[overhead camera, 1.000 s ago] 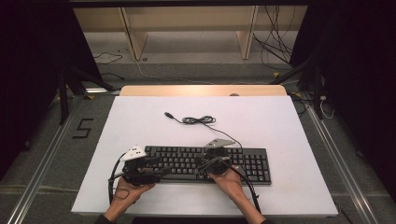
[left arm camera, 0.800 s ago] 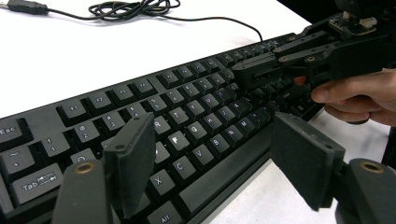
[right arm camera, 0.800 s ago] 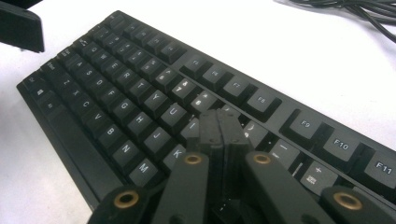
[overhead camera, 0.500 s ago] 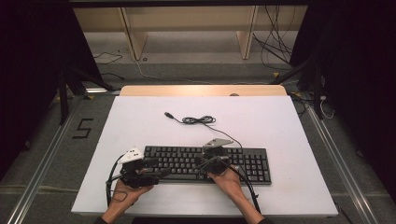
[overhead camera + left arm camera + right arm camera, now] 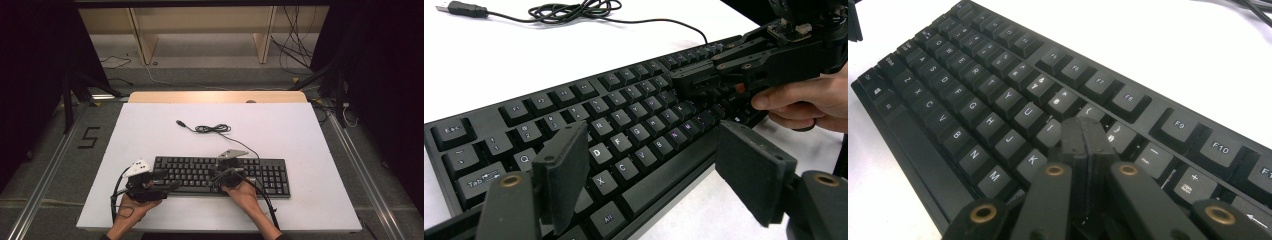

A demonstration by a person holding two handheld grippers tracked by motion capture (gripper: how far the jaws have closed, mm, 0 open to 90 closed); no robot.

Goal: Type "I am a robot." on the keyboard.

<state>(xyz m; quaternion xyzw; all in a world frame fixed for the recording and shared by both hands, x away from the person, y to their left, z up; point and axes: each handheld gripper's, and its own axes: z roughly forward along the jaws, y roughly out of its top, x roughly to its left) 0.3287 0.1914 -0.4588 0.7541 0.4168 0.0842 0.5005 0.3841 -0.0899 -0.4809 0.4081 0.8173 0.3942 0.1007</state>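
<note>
The right tongs (image 5: 1088, 135), pressed together, rest their tips on the keyboard (image 5: 200, 167). The left tongs (image 5: 654, 175) stand apart over its near-left end.

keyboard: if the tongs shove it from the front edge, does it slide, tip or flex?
The keyboard lies flat, long and low on the smooth white table, so it probably slides rather than tips. The body looks like rigid plastic, so little flex is likely. An off-centre push would likely swing it round, and its loose cable would trail behind.
</note>
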